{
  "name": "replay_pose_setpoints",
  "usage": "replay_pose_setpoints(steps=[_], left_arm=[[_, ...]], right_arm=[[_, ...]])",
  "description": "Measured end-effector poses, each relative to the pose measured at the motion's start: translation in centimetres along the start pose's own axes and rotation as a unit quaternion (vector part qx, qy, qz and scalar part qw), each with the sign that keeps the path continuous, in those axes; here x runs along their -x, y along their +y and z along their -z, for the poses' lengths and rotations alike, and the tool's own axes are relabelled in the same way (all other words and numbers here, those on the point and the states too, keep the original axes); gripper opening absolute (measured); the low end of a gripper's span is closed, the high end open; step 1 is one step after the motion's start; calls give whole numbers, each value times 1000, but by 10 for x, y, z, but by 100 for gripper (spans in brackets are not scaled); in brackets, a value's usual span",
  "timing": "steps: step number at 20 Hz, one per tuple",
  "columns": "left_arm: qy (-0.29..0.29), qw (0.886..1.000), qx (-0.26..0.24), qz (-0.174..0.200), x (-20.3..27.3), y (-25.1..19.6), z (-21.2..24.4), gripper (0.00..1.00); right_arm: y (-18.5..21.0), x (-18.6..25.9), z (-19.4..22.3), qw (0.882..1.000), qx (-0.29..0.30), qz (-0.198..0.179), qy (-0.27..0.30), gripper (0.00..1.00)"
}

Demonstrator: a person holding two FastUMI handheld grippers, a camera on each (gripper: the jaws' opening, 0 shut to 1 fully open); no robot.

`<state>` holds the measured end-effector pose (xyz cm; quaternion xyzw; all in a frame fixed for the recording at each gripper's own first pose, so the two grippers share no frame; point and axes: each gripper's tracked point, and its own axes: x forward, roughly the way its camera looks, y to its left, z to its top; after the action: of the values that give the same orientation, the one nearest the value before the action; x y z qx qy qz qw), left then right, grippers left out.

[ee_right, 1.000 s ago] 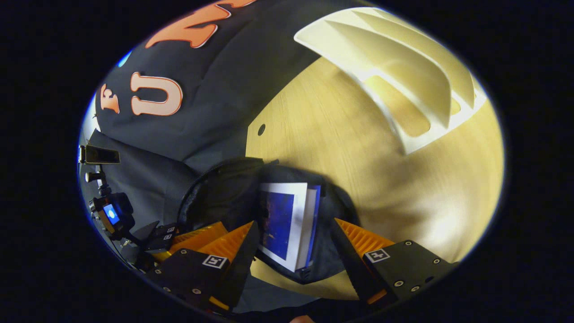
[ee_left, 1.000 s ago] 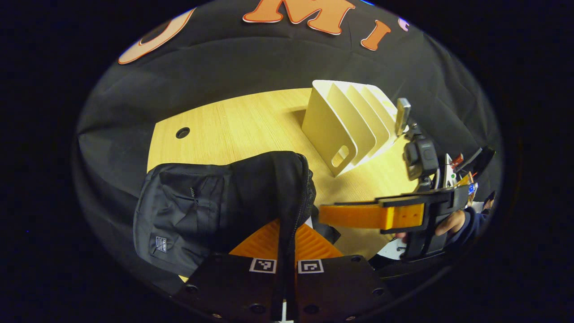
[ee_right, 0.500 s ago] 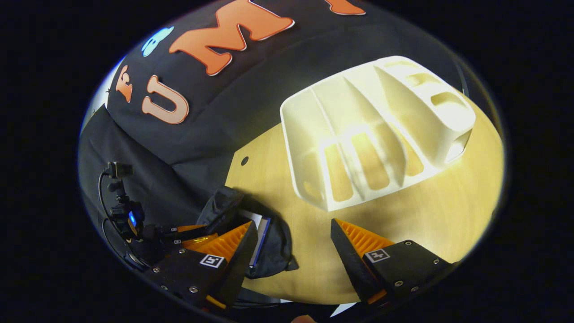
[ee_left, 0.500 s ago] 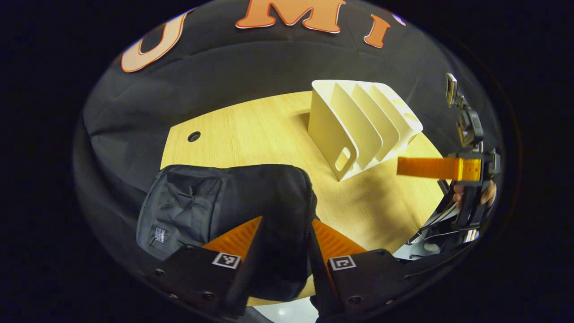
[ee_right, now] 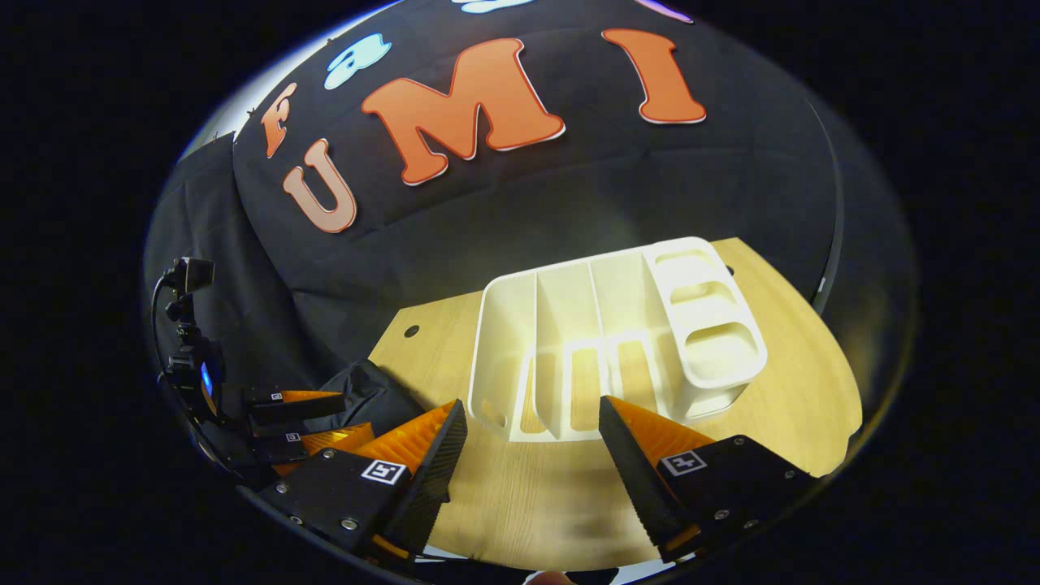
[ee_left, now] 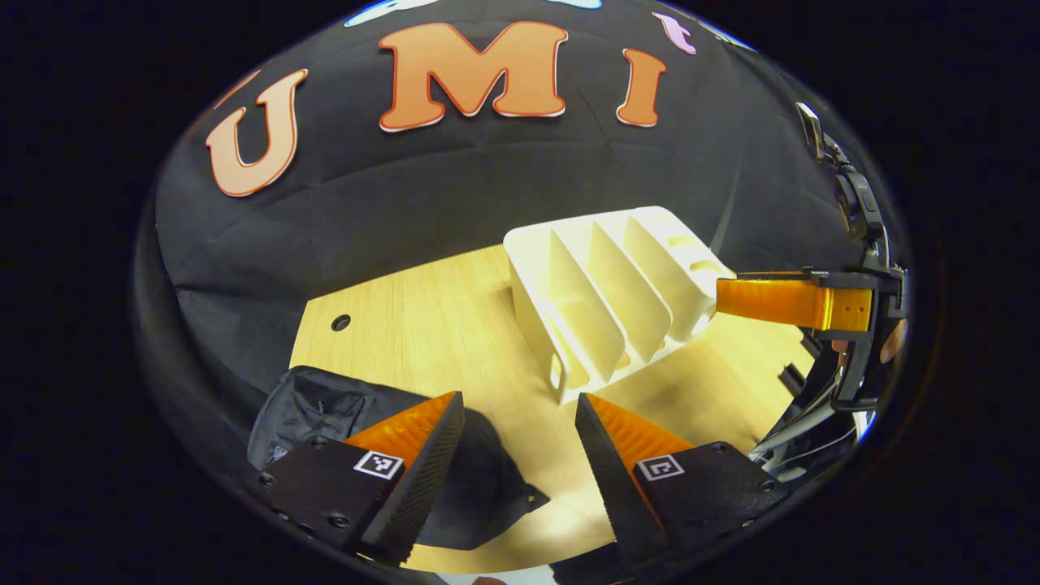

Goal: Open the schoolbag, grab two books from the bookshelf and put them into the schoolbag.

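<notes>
in your left gripper view the bookshelf (ee_left: 617, 296) stands on the table (ee_left: 422, 325) at centre frame, just below the wall cloth. the schoolbag (ee_left: 325, 414) lies at lower left, partly behind your left gripper (ee_left: 520, 406). the right gripper (ee_left: 792, 299) sits at the right edge, beside the shelf. in your right gripper view the shelf (ee_right: 609, 341) is at centre, the bag (ee_right: 370, 398) at lower left, the table hole (ee_right: 412, 331) above it.

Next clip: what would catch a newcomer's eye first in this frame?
The white bookshelf stands mid-table with its slots bare of books. The black schoolbag slumps at the table's near left edge, and both grippers, left and right, hang open and hold nothing.
</notes>
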<state>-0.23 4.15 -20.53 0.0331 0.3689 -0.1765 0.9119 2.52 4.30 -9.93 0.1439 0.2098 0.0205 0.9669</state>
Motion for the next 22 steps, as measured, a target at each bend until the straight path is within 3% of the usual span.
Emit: replay_pose_setpoints(steps=[9, 16, 22], left_arm=[[-126, 990, 45, -45, 24, -43, -55, 94], [-211, 970, 76, -91, 48, -43, -74, 94], [-273, 952, 98, -96, 77, -53, -97, 94]], right_arm=[[-17, 47, -38, 997, 66, -1, -51, 98], [-9, 68, -58, 991, 85, -12, -102, 98], [0, 86, -70, 984, 110, -10, -139, 97]])
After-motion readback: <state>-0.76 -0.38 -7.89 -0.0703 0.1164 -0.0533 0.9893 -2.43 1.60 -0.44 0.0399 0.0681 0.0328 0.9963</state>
